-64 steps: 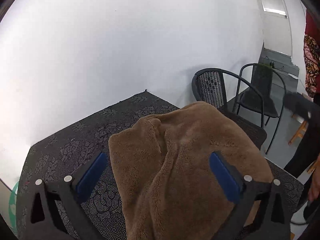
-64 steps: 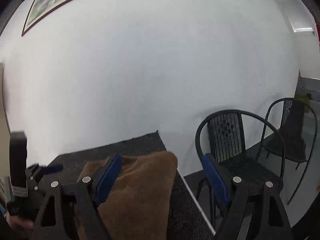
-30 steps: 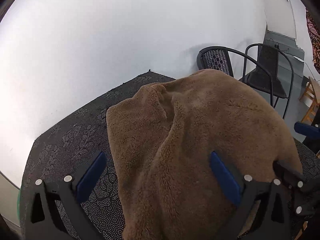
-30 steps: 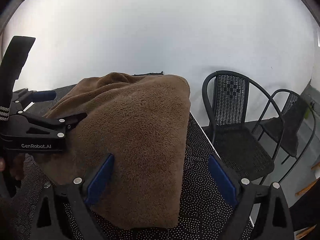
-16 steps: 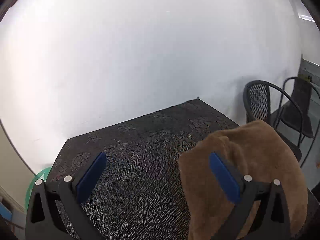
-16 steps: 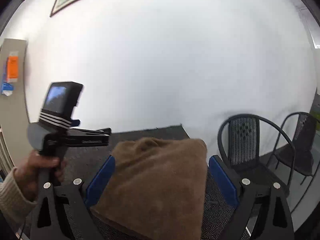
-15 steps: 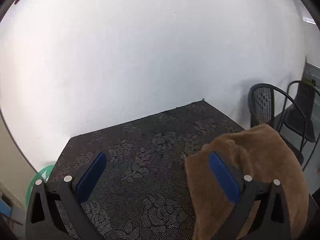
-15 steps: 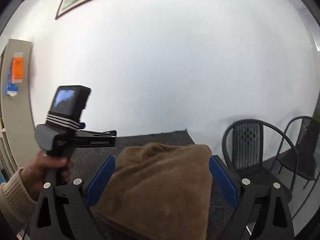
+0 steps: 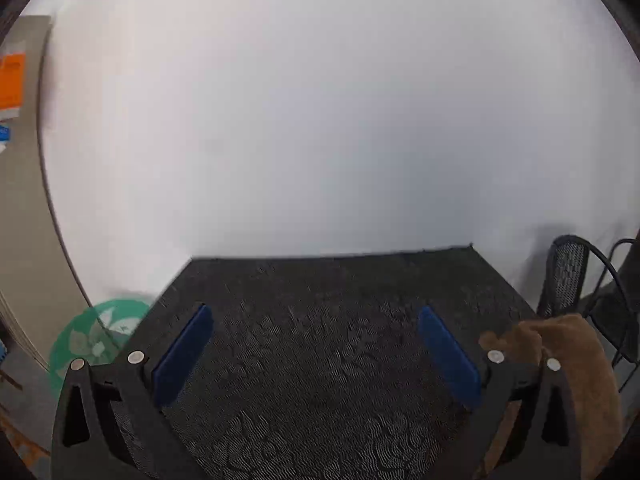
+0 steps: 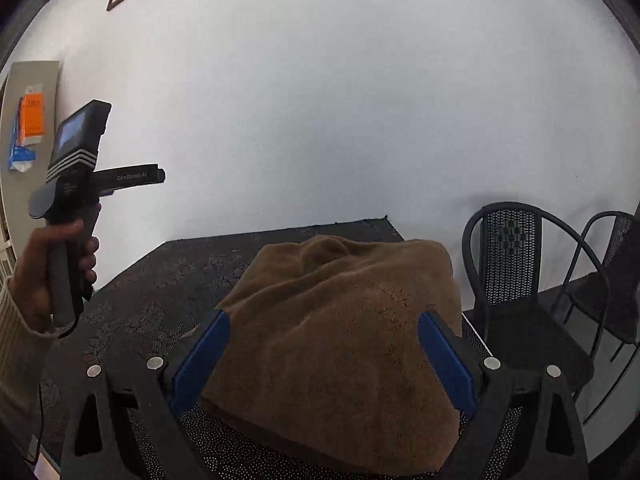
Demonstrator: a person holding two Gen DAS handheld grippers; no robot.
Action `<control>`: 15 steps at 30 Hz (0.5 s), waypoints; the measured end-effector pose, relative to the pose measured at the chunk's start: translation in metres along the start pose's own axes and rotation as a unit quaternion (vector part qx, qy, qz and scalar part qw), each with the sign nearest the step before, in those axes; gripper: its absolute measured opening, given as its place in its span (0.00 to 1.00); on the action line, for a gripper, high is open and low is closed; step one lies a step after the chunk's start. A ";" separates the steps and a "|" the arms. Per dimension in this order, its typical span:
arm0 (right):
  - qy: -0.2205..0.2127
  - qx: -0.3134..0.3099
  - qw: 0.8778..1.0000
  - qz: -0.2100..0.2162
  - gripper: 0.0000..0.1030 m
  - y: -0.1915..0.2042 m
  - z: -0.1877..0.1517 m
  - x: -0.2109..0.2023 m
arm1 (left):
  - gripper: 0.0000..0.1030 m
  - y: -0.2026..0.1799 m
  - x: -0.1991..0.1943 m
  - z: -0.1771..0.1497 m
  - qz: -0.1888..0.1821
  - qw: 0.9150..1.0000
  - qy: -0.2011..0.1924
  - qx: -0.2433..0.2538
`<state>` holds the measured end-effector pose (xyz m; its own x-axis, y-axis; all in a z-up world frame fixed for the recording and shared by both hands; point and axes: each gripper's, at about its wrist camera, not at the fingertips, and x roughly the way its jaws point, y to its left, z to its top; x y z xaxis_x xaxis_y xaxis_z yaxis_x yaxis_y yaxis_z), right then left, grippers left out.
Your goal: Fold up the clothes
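Both claws spread, empty: left point(image 9: 312, 354), right point(image 10: 322, 360). Fleece point(image 10: 344, 328) folded at desk point(image 10: 168, 276) right edge. I risk snagging it and dragging it off.

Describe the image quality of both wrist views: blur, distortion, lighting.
Left wrist view: motion-smeared, the patterned table cover streaky and soft; fisheye bends the wall edge; flat, even light on the white wall. Right wrist view: sharper, the brown fleece garment showing its nap, the chairs bowed by the lens; dark vignette at the corners in both; no glare.
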<state>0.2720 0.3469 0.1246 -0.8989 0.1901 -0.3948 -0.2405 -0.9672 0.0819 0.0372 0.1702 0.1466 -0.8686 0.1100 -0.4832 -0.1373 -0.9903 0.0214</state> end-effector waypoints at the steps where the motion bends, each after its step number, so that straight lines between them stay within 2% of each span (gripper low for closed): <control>1: 0.005 0.000 1.000 0.000 0.93 0.000 -0.002 0.000 | 1.00 -0.003 0.009 -0.009 -0.005 1.000 0.022 0.001; 3: 0.010 -0.006 1.000 -0.002 0.93 0.000 -0.005 0.002 | 1.00 -0.014 0.015 -0.029 -0.028 0.999 0.041 0.017; 5: 0.019 -0.008 1.000 -0.006 0.93 -0.002 -0.007 0.006 | 1.00 -0.036 0.018 -0.046 -0.071 0.994 0.067 0.051; 9: 0.027 0.005 1.000 -0.008 0.93 -0.012 -0.004 0.010 | 1.00 -0.076 0.018 -0.063 -0.169 0.973 0.102 0.122; 12: 0.024 0.011 1.000 -0.006 0.93 -0.016 -0.001 0.009 | 1.00 -0.095 0.014 -0.071 -0.183 0.964 0.105 0.160; 15: 0.042 -0.002 0.999 -0.004 0.93 -0.012 -0.006 0.015 | 1.00 -0.104 0.011 -0.076 -0.162 0.965 0.098 0.182</control>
<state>0.2639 0.3607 0.1119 -0.8631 0.1826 -0.4709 -0.2452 -0.9666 0.0745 0.0780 0.2680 0.0727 -0.6496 0.3549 -0.6724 -0.5759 -0.8071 0.1304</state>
